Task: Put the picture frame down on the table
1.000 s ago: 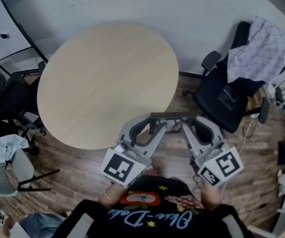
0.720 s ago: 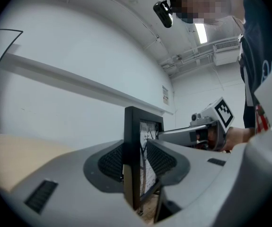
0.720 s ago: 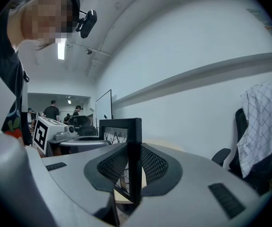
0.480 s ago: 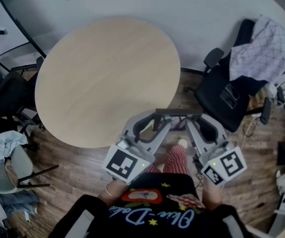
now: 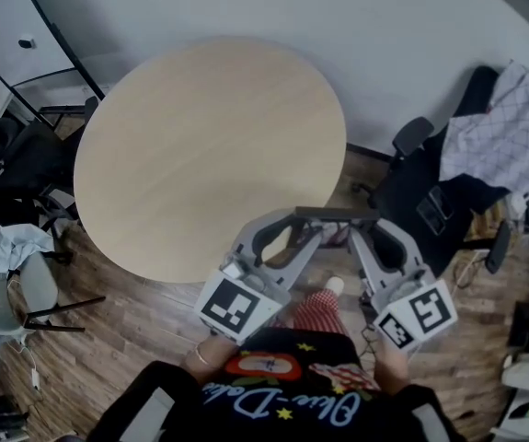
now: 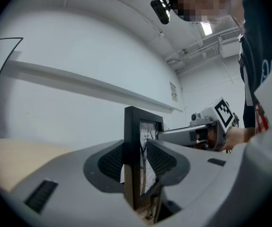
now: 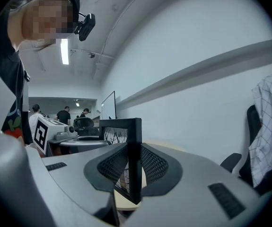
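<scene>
A black picture frame (image 5: pixel 335 215) with a tree print hangs upright in the air, just off the near right edge of the round wooden table (image 5: pixel 200 145). My left gripper (image 5: pixel 303 226) is shut on the frame's left side (image 6: pixel 131 150). My right gripper (image 5: pixel 363 228) is shut on its right side (image 7: pixel 135 155). In the head view the frame shows only as a dark bar between the two grippers. It is above the wooden floor, not over the tabletop.
A black office chair (image 5: pixel 430 201) draped with a checked cloth (image 5: pixel 503 145) stands to the right. Dark chairs (image 5: pixel 16 168) and a grey chair (image 5: pixel 11 297) crowd the table's left side. A white wall runs behind the table. People stand far off in the right gripper view.
The frame and both grippers have moved slightly right and lower in the head view. The person has stepped forward, with one leg now showing under the grippers.
</scene>
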Motion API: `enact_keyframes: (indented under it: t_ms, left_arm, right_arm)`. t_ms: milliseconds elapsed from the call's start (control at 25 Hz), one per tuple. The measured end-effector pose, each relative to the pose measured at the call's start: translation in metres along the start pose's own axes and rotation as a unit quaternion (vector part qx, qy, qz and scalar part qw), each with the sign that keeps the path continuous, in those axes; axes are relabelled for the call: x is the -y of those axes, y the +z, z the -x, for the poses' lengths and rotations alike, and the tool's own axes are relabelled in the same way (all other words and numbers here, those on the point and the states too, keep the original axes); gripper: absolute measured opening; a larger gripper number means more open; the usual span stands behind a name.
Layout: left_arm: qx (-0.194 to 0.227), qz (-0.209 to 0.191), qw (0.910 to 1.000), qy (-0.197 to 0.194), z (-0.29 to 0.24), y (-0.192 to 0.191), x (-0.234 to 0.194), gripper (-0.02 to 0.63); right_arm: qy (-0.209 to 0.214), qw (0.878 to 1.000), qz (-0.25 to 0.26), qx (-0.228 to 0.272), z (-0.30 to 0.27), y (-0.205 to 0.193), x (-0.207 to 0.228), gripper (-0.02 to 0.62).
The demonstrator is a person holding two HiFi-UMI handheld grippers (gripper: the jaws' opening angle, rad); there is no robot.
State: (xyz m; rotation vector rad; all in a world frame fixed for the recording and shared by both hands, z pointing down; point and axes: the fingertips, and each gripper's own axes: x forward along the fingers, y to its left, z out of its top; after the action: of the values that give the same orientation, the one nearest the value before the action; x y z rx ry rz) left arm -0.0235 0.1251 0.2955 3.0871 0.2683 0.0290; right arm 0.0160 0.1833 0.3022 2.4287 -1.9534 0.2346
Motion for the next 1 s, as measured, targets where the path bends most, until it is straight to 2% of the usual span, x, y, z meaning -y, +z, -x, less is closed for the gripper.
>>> enact_keyframes:
  t_ms: [320,1000]
  left_arm:
    - [-0.004,-0.009,0.9990,0.043,-0.034,-0.002,-0.011,0.121]
    - [-0.006,0.003,0.9914,0.131,-0.100,-0.010,-0.033,0.121]
  right_arm:
    - [0.046,0.999,0.002,0.004,-0.018,0.004,0.037,0.066]
    - [0.132,0.991,0.011,-0.007,-0.053,0.003,0.108,0.065]
